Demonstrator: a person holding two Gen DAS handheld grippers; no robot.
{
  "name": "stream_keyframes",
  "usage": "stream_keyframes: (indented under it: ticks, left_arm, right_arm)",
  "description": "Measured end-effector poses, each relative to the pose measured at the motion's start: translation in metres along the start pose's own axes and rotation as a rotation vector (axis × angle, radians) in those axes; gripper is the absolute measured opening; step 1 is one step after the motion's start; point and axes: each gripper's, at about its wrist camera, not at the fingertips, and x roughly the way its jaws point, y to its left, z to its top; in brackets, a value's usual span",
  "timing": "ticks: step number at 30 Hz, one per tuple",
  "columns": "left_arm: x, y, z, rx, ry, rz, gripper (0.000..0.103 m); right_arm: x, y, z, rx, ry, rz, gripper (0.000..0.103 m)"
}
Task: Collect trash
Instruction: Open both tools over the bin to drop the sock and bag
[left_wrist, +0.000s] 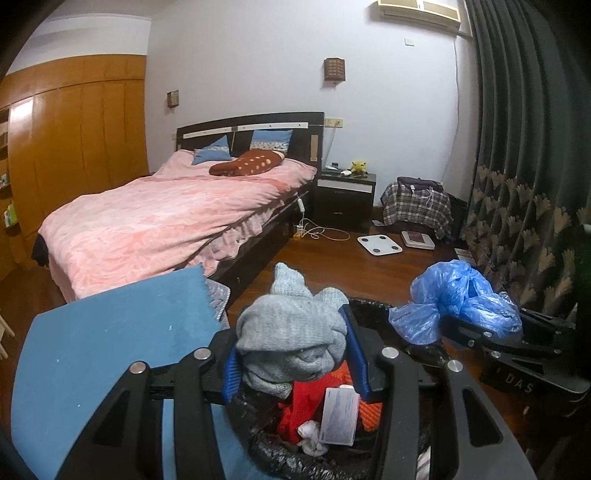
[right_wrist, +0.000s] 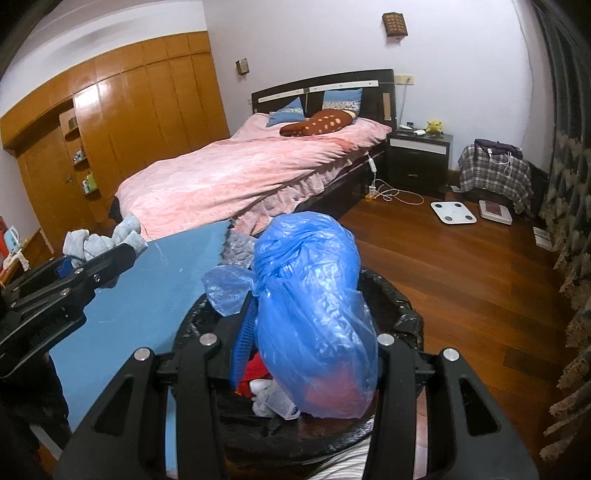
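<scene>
My left gripper (left_wrist: 295, 354) is shut on a bundled grey sock (left_wrist: 295, 332) and holds it over a bin lined with a black bag (left_wrist: 369, 306). Red items, white tissue and a printed card (left_wrist: 340, 417) lie in the bin. My right gripper (right_wrist: 314, 332) is shut on a knotted blue plastic bag (right_wrist: 310, 310), held over the same bin (right_wrist: 402, 314). The right gripper and its blue bag also show in the left wrist view (left_wrist: 458, 299). The left gripper with the sock shows in the right wrist view (right_wrist: 99, 243).
A blue tabletop (left_wrist: 118, 332) lies left of the bin. A bed with a pink cover (left_wrist: 166, 218) stands behind. A nightstand (left_wrist: 345, 192), a white scale (left_wrist: 378, 243) and a plaid-covered pile (left_wrist: 417, 206) stand on the wood floor. Dark curtains (left_wrist: 524, 147) hang at right.
</scene>
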Motion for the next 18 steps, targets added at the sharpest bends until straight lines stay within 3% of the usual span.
stream_keyframes:
  ticks: [13,14,15,16,18]
  left_arm:
    - [0.056,-0.014,0.0,0.023,0.067,-0.061,0.049]
    - [0.06,-0.015,0.0,0.026,0.077,-0.066,0.05]
    - [0.064,-0.014,-0.001,0.026,0.085,-0.069,0.062]
    - [0.066,-0.013,-0.002,0.024,0.088,-0.07,0.071]
    - [0.067,-0.01,-0.003,0.018,0.089,-0.064,0.074]
  right_arm:
    - [0.039,-0.02,-0.004,0.015,0.059,-0.03,0.043]
    - [0.042,-0.02,-0.004,0.014,0.063,-0.037,0.05]
    - [0.045,-0.021,-0.003,0.016,0.064,-0.041,0.06]
    - [0.047,-0.022,-0.004,0.016,0.068,-0.043,0.062]
    - [0.05,-0.025,-0.004,0.014,0.072,-0.052,0.067]
